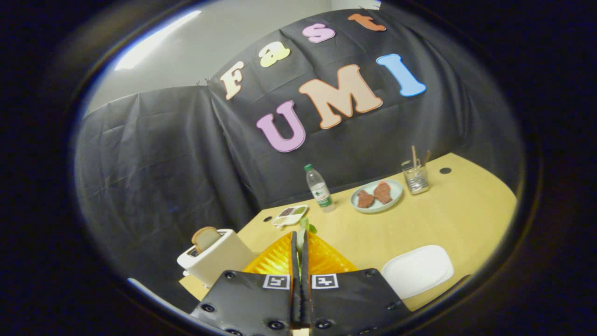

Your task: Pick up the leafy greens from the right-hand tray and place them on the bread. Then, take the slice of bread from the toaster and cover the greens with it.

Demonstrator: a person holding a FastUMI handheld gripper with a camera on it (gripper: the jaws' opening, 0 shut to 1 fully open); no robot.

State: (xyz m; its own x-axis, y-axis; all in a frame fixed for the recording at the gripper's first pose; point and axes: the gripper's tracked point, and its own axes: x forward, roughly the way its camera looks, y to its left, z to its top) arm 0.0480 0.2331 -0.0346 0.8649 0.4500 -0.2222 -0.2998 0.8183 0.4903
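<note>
Gripper [301, 242] sits at the bottom centre of the frame with its two fingers pressed nearly together, and a sprig of leafy greens [305, 226] pokes up from their tips, so they appear to be pinching it by the stalk end. Those greens look light, soft and floppy, easily bruised or dropped, so a gentle hold low on the stem seems wisest, letting the leaves hang free. One slice of bread [205, 237] stands upright in the slot of the single toaster [215, 260] at the lower left; I judge it light, fairly stiff and crumbly, best taken by its exposed top edge with the fingers on its two flat faces. A white tray [418, 270] lies at the lower right, with nothing visible on it. Further up the yellow table [457, 219], around mid-frame, stand one water bottle [319, 188], one small divided dish [290, 215], one round plate [392, 186] carrying two reddish-brown pieces, and one glass [416, 178] holding a few sticks.
</note>
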